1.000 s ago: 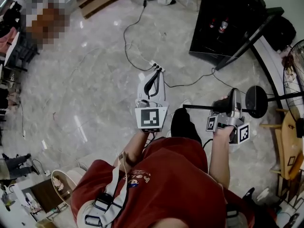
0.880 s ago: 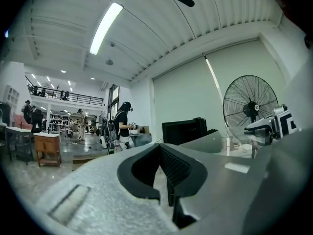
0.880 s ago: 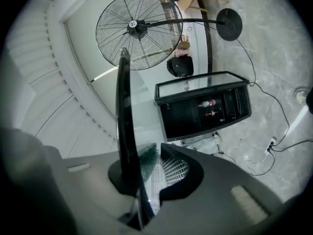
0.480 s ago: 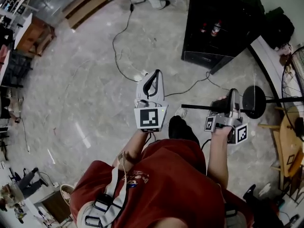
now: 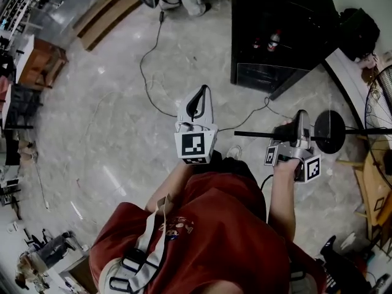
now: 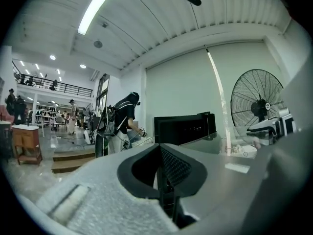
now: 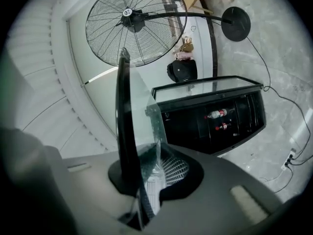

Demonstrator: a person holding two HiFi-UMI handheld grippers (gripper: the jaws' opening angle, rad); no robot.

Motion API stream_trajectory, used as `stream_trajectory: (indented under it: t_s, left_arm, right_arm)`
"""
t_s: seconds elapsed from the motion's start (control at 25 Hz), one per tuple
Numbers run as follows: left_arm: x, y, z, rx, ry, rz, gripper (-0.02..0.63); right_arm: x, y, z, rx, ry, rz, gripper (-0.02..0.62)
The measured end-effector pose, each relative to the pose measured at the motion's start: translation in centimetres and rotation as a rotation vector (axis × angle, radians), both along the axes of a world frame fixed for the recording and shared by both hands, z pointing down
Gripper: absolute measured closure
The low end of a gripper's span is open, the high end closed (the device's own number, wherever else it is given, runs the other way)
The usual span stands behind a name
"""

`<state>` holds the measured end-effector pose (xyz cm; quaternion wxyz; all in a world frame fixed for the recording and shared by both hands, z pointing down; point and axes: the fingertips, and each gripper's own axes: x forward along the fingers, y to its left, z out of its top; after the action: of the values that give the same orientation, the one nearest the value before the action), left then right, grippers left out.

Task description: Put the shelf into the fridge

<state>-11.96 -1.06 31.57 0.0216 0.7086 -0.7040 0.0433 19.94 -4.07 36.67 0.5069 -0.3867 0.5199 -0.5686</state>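
Observation:
In my right gripper [image 7: 146, 180] stands a clear glass shelf [image 7: 142, 126] with a black edge strip, held upright, and the gripper is shut on its lower edge. From the head view the shelf [image 5: 257, 134] shows edge-on as a thin dark line running left and right from the right gripper [image 5: 299, 122]. The black fridge [image 5: 275, 35] stands ahead on the floor with its front open and bottles inside; it also shows in the right gripper view [image 7: 215, 116]. My left gripper [image 5: 197, 101] is shut with nothing in it, raised left of the shelf and pointing forward [image 6: 164, 180].
A standing fan [image 7: 134, 21] with a round black base [image 5: 329, 130] stands to the right of the fridge. A cable [image 5: 150, 72] trails over the marble floor ahead. Wooden furniture [image 5: 373, 188] is at the far right. A person [image 6: 124, 121] stands in the background.
The fridge has come nearer and lower in the head view as I move toward it. Both grippers keep their pose, and the shelf stays in the right one.

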Motion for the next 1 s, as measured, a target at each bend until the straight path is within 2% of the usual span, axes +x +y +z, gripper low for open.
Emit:
stream_trajectory:
  t_s: [0.2, 0.36, 0.72, 1.0]
  left_arm:
    - [-0.3, -3.8, 0.2, -0.006, 0.021, 0.044, 0.600]
    - [-0.7, -7.4, 0.5, 0.030, 0.059, 0.091, 0.600]
    - [-1.7, -13.2, 4.6, 0.017, 0.031, 0.160, 0.600]
    - [-0.4, -16.0, 6.8, 0.016, 0.042, 0.213, 0.600]
  right_arm:
    - [-1.0, -2.6, 1.2, -0.001, -0.022, 0.030, 0.566]
    - [-2.0, -5.4, 1.7, 0.013, 0.008, 0.048, 0.565]
    - [-3.1, -10.8, 4.9, -0.004, 0.000, 0.103, 0.566]
    - [-3.2, -14.7, 6.3, 0.024, -0.006, 0.129, 0.566]
